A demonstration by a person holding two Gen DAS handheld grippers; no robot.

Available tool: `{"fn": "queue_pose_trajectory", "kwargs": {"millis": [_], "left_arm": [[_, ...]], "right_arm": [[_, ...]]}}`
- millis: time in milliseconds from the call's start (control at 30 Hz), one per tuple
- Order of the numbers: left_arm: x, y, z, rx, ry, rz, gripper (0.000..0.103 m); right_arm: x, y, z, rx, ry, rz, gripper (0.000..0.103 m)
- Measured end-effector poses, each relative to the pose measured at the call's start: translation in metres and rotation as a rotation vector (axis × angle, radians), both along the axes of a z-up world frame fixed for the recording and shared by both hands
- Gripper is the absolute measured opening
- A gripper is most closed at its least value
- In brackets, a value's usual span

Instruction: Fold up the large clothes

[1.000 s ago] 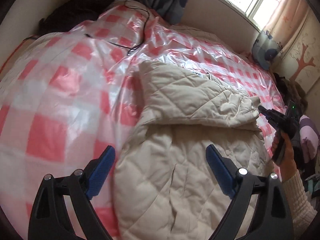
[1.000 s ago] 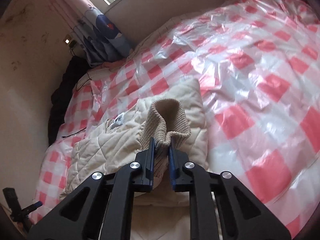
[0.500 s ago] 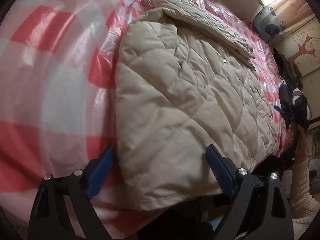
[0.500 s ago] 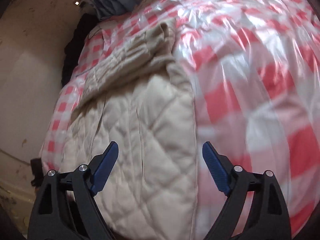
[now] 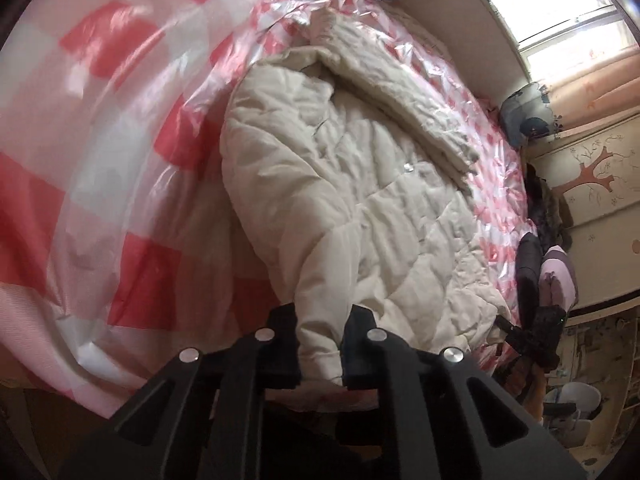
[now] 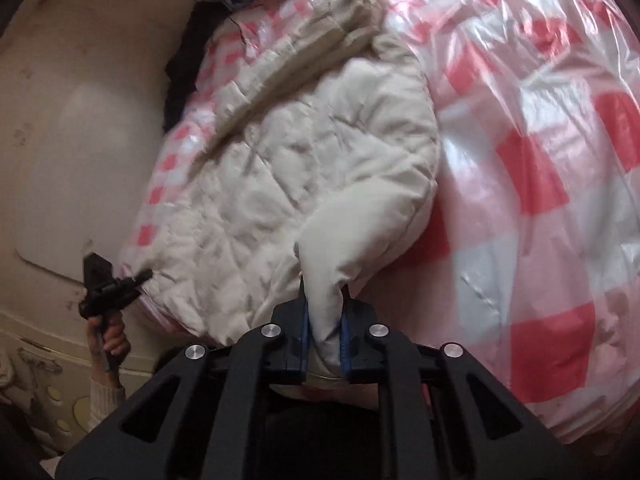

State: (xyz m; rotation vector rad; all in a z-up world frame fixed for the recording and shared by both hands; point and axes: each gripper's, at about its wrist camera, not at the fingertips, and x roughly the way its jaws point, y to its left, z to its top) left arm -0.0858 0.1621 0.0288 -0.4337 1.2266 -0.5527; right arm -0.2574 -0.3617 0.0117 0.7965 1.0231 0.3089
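The quilted coat (image 5: pixel 360 200) is soft, matt cream cloth, puffy and creased, with a coarser ribbed knit collar (image 6: pixel 340 28) at upper centre. Under it a glossy, crinkled pink-checked plastic sheet (image 5: pixel 120 140) catches the light. The left gripper (image 5: pixel 320 354) looks matt black plastic with shiny metal pins.

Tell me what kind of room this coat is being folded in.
Most likely a home bedroom. The cream quilted coat lies on a bed under a pink-and-white checked plastic sheet, a window with a peach curtain stands beyond it, and a tree decoration marks the wall.
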Motion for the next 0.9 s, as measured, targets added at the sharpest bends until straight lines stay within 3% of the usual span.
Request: {"fn": "queue_pose_trajectory", "kwargs": {"millis": [167, 300, 400, 467, 533, 567, 600, 667, 733, 900], "left_arm": [[-0.029, -0.009, 0.072, -0.077, -0.094, -0.033, 0.013], [-0.07, 0.002, 0.098, -0.104, -0.116, -0.085, 0.013], [-0.094, 0.011, 0.081, -0.031, -0.082, -0.151, 0.019], [-0.103, 0.017, 0.044, 0.032, -0.005, -0.231, 0.046], [-0.103, 0.032, 0.003, 0.093, 0.079, -0.214, 0.051], [-0.101, 0.043, -0.013, 0.09, 0.113, -0.188, 0.051], [-0.099, 0.055, -0.025, 0.054, 0.139, -0.16, 0.053], [-0.101, 0.078, -0.039, -0.063, 0.146, -0.1, 0.074], [-0.104, 0.091, -0.046, -0.168, 0.135, -0.073, 0.084], [-0.109, 0.079, -0.065, -0.226, 0.154, -0.125, 0.089]], "right_arm": [[-0.014, -0.026, 0.081, 0.087, -0.206, -0.055, 0.01], [-0.058, -0.051, 0.112, 0.1, -0.246, -0.045, 0.01], [-0.084, -0.049, 0.089, 0.038, -0.138, 0.018, 0.015], [-0.097, -0.052, 0.054, 0.009, -0.02, 0.057, 0.027], [-0.108, -0.063, 0.019, 0.043, 0.059, 0.034, 0.054], [-0.113, -0.07, 0.005, 0.068, 0.084, 0.011, 0.061], [-0.117, -0.078, -0.005, 0.099, 0.095, -0.011, 0.066], [-0.122, -0.086, -0.017, 0.202, 0.069, -0.013, 0.073], [-0.122, -0.087, -0.025, 0.244, 0.067, 0.01, 0.083], [-0.125, -0.083, -0.047, 0.257, 0.127, 0.033, 0.083]]}}
